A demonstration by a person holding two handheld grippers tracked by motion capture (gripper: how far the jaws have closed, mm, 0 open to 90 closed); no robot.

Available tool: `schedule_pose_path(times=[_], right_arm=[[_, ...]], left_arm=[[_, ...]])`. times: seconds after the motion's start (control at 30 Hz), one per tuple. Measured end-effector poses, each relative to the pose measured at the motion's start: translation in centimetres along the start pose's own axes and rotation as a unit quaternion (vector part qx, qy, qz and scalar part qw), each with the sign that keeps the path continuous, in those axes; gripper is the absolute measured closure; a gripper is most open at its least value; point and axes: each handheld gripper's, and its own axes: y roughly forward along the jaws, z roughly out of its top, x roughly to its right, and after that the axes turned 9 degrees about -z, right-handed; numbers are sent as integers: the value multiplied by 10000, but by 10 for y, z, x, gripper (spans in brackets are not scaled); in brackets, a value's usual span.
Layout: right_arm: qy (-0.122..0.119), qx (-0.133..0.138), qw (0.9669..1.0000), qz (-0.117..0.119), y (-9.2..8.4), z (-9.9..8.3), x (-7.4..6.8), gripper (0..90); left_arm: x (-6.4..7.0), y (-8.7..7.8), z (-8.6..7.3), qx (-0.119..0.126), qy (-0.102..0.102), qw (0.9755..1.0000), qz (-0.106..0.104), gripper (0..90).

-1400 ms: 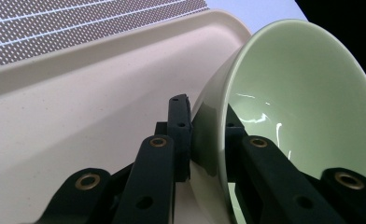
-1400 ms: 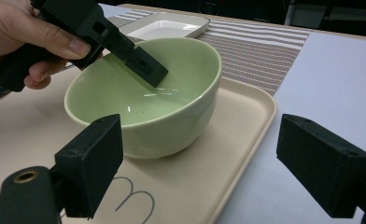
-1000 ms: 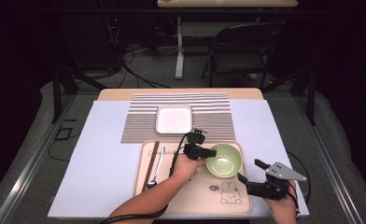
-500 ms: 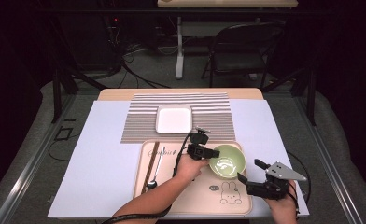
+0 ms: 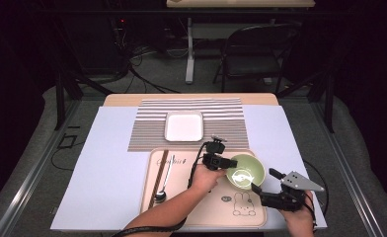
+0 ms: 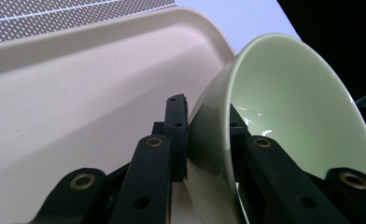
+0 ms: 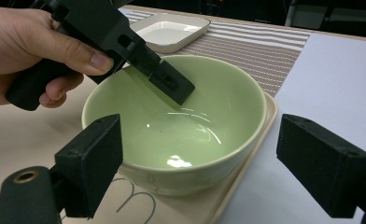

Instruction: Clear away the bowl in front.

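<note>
A pale green bowl (image 5: 246,171) stands at the right end of a beige tray (image 5: 181,210). My left gripper (image 5: 231,165) is shut on the bowl's left rim, one jaw inside and one outside, as the left gripper view shows on the bowl (image 6: 284,107) with the gripper (image 6: 207,116) astride its wall. My right gripper (image 5: 263,180) hovers open at the bowl's near right side. In the right gripper view its jaws (image 7: 209,158) stand wide apart before the bowl (image 7: 181,126), not touching it, with the left gripper (image 7: 167,81) and hand (image 7: 31,42) behind.
A white rectangular plate (image 5: 183,126) lies on a striped mat (image 5: 147,133) beyond the tray. Chopsticks (image 5: 157,170) and a spoon (image 5: 163,180) lie on the tray's left part. A pale sheet (image 5: 107,168) covers the table, and a chair (image 5: 253,54) stands behind it.
The left gripper and the bowl have shifted slightly to the right, and the bowl's inside now faces more towards the camera. The right gripper has stayed put.
</note>
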Motion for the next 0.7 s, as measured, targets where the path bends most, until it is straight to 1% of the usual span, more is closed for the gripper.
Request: schedule_pose_path(times=[0.17,0.43,0.7], right_arm=[[-31,-1,10000,3,0,0,0,141],[-15,16,10000,-1,-1,0,0,141],[-14,38,10000,-3,-2,0,1,141]], left_arm=[[1,3,0,37,-28,10000,-19,782],[3,6,0,27,-32,10000,-65,777],[4,7,0,69,-74,9999,-93,773]])
